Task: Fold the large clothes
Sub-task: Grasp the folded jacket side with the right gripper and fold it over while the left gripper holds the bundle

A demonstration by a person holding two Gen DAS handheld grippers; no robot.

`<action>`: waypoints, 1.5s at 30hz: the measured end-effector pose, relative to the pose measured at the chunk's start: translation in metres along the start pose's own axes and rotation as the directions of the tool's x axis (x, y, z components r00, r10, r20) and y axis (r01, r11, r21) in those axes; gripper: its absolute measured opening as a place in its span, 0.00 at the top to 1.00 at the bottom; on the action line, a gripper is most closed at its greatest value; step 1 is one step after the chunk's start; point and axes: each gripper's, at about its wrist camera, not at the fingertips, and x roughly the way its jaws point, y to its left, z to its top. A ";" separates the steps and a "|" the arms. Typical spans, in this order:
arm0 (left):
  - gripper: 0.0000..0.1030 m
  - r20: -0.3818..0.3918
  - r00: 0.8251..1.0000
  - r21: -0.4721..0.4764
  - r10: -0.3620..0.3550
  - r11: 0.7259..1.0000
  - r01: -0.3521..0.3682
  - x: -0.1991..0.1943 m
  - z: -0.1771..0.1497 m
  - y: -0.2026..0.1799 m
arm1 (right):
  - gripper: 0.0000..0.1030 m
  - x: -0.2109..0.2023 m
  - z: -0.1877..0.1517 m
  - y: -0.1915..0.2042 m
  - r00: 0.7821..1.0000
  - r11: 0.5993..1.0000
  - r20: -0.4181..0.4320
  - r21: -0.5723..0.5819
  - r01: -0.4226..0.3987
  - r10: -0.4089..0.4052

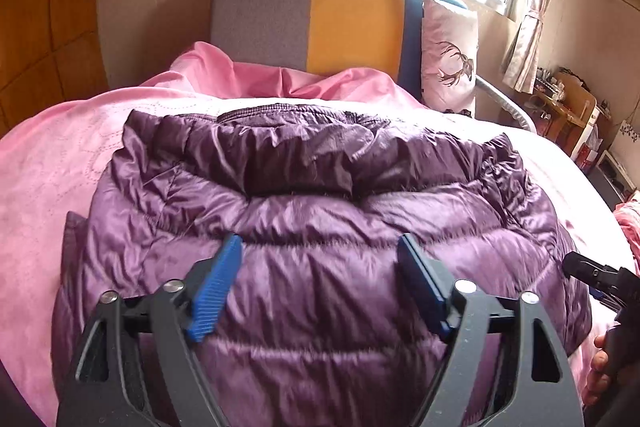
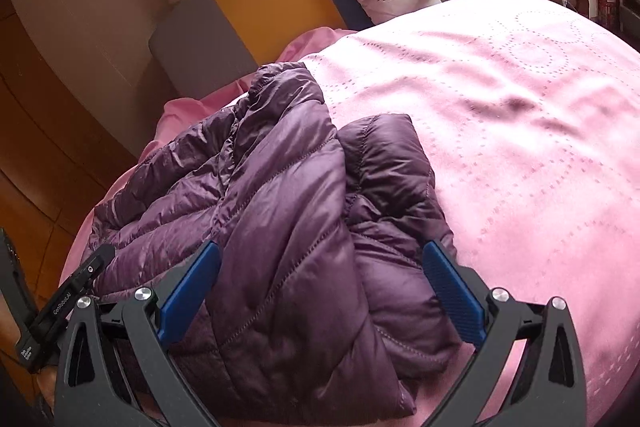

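Note:
A shiny purple quilted down jacket (image 1: 312, 227) lies on the pink bedspread, back up, hood toward the headboard. My left gripper (image 1: 320, 247) is open, its blue-padded fingers spread just above the jacket's back. In the right wrist view the jacket (image 2: 280, 219) shows from its right side, with a sleeve (image 2: 384, 163) folded over its edge. My right gripper (image 2: 320, 255) is open and empty, hovering over that sleeve edge. The right gripper's tip also shows in the left wrist view (image 1: 592, 275).
The pink bedspread (image 2: 520, 127) covers the bed, with a wide stretch right of the jacket. A grey, yellow and blue headboard (image 1: 312, 19) and a deer-print pillow (image 1: 448, 55) stand at the far end. A cluttered wooden desk (image 1: 560, 107) is at the right; wooden cupboards at the left.

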 end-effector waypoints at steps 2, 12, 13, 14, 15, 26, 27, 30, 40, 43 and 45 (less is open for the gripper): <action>0.22 0.005 1.000 -0.004 -0.003 1.000 0.003 -0.007 -0.004 0.002 | 0.02 -0.009 -0.009 -0.001 1.000 1.000 0.010 -0.002 0.009 -0.009; 0.17 0.078 0.995 -0.110 0.055 0.993 -0.046 -0.056 -0.032 0.055 | 0.02 -0.027 -0.036 -0.029 1.000 0.995 -0.010 0.095 -0.017 0.018; 0.14 0.087 0.993 -0.146 0.076 0.987 -0.063 -0.063 -0.035 0.069 | 0.02 -0.028 -0.036 -0.029 1.000 0.995 -0.012 0.097 -0.027 0.028; 0.12 0.096 0.991 -0.186 0.097 0.979 -0.078 -0.071 -0.040 0.085 | 0.02 -0.028 -0.036 -0.029 0.999 0.994 -0.015 0.104 -0.034 0.035; 0.11 0.087 0.986 -0.240 0.143 0.963 -0.119 -0.078 -0.048 0.108 | 0.02 -0.028 -0.036 -0.028 0.999 0.993 -0.018 0.114 -0.038 0.041; 0.25 -0.008 0.986 -0.525 -0.168 0.840 0.139 -0.059 -0.097 0.207 | 0.60 -0.021 -0.040 -0.010 0.997 0.994 -0.025 0.077 -0.078 0.080; 0.42 -0.009 0.979 -0.526 -0.201 0.834 0.167 -0.058 -0.097 0.206 | 0.67 -0.023 -0.041 -0.010 0.996 0.994 -0.021 0.075 -0.081 0.083; 0.52 -0.022 0.966 -0.515 -0.257 0.831 0.209 -0.056 -0.096 0.197 | 0.79 -0.030 -0.045 -0.012 0.994 0.990 -0.022 0.090 -0.106 0.108; 0.59 -0.110 0.929 -0.438 -0.353 0.856 0.273 -0.085 -0.112 0.191 | 0.85 -0.079 -0.059 -0.017 0.983 0.990 -0.121 0.000 -0.141 0.140; 0.58 -0.138 0.943 -0.429 -0.303 0.876 0.219 -0.104 -0.116 0.197 | 0.80 -0.097 -0.065 -0.015 0.975 0.986 -0.160 -0.040 -0.164 0.156; 0.36 -0.138 0.972 -0.415 -0.192 0.902 0.119 -0.120 -0.114 0.201 | 0.56 -0.105 -0.068 -0.023 0.977 0.987 -0.148 -0.028 -0.160 0.154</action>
